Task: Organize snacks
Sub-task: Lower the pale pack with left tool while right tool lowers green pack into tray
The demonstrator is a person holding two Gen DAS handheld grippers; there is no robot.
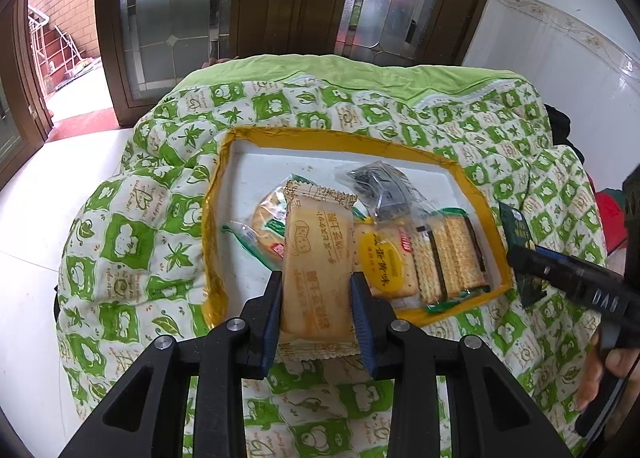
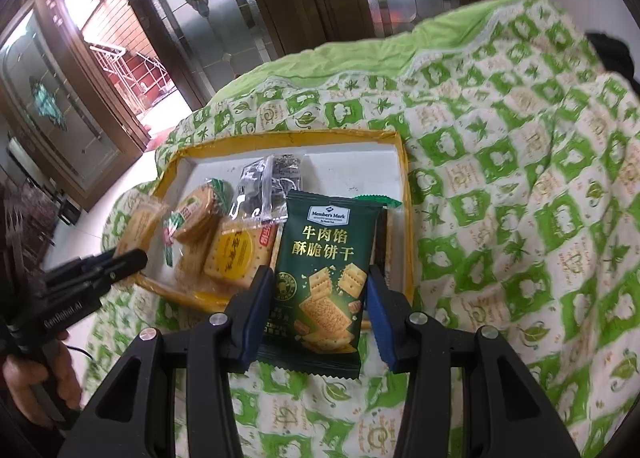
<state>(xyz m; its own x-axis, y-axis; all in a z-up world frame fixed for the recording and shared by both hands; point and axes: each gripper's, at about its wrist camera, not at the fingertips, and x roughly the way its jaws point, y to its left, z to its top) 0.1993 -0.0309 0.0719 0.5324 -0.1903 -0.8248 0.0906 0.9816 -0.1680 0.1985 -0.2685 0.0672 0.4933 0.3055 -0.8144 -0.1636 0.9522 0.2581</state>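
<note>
My left gripper [image 1: 318,286] is shut on a tan cheese biscuit packet [image 1: 316,258] and holds it above the near edge of a yellow-rimmed white tray [image 1: 224,161]. My right gripper [image 2: 318,282] is shut on a dark green Member's Mark biscuit packet [image 2: 320,270], held over the tray's [image 2: 400,177] near right part. In the tray lie a yellow-label cracker pack [image 1: 384,262], a clear cracker pack [image 1: 448,254], a round biscuit pack [image 1: 264,230] and a dark clear packet [image 1: 384,185]. The right gripper and its green packet [image 1: 520,242] show at the right of the left wrist view.
The tray rests on a green and white patterned quilt [image 1: 132,242] over a table. Wooden doors with leaded glass [image 1: 172,9] stand behind. A white tiled floor [image 1: 36,197] is at the left, a white wall [image 1: 560,37] at the right.
</note>
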